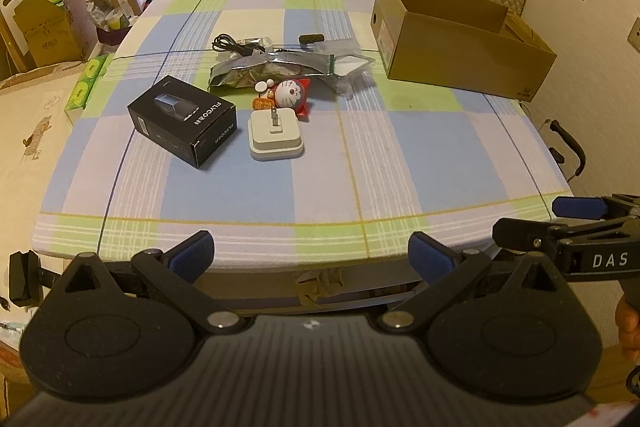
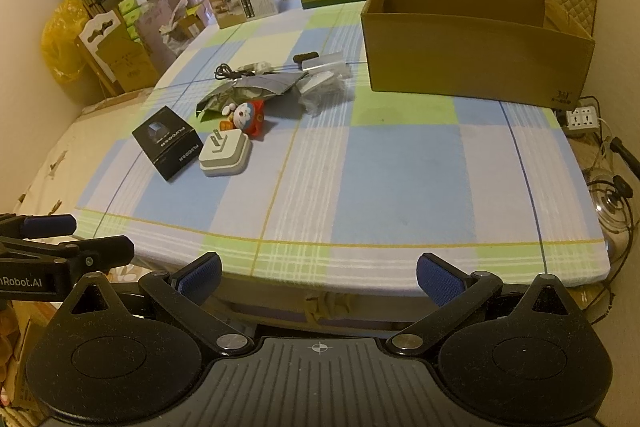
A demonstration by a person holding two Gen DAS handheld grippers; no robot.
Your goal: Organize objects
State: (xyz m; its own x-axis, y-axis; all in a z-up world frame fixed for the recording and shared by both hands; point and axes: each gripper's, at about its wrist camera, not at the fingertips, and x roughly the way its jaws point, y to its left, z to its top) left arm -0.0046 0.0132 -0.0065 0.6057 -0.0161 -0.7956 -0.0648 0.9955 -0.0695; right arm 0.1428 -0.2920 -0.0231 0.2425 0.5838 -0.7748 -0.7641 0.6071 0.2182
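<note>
both hand-held grippers, left and right, hover released, level before the table edge.

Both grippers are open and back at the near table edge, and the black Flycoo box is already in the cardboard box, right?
Not quite. The black Flycoo box lies on the checked tablecloth beside the white charger, outside the cardboard box, as both wrist views show. The left gripper and right gripper are open at the near edge.

right claw wide apart, empty | cardboard box far right | clutter centre-left
</note>
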